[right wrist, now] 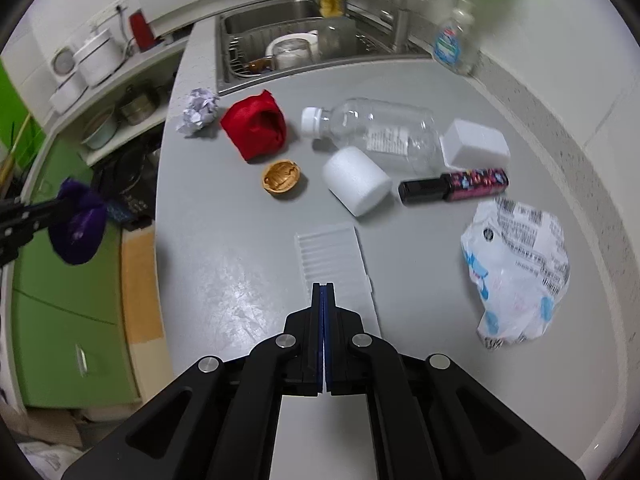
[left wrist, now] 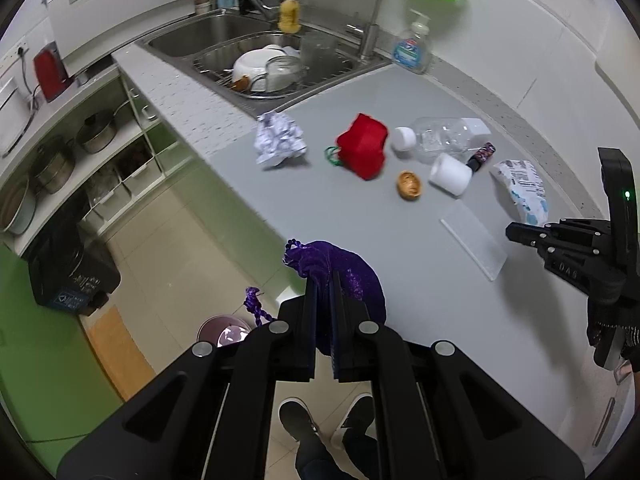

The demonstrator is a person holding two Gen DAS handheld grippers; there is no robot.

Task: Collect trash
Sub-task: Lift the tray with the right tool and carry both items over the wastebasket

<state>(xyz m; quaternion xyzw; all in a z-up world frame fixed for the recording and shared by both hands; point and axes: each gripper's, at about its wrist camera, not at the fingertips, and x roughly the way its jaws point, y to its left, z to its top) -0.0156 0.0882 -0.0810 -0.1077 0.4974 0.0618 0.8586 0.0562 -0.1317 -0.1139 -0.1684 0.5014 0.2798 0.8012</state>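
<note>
My left gripper point(left wrist: 324, 276) is shut on a purple velvet pouch point(left wrist: 352, 276), held past the counter's front edge over the floor; the right wrist view shows that pouch point(right wrist: 80, 224) at far left. My right gripper point(right wrist: 323, 286) is shut with nothing between its pads, hovering over a ribbed clear plastic tray point(right wrist: 332, 256) that lies flat on the grey counter point(right wrist: 224, 280). Beyond it lie a white plastic bag point(right wrist: 516, 268), a foam cylinder point(right wrist: 356, 180), a dark tube point(right wrist: 456, 185), a clear bottle point(right wrist: 380, 132), a walnut shell point(right wrist: 281, 176), a red pouch point(right wrist: 256, 126) and crumpled paper point(right wrist: 199, 110).
A sink point(left wrist: 224, 36) with dishes sits at the back, a soap dispenser point(left wrist: 412, 48) beside it. A white foam block point(right wrist: 476, 144) lies near the wall. A round container point(left wrist: 224, 330) stands on the floor below the counter edge, near the person's shoes point(left wrist: 296, 420).
</note>
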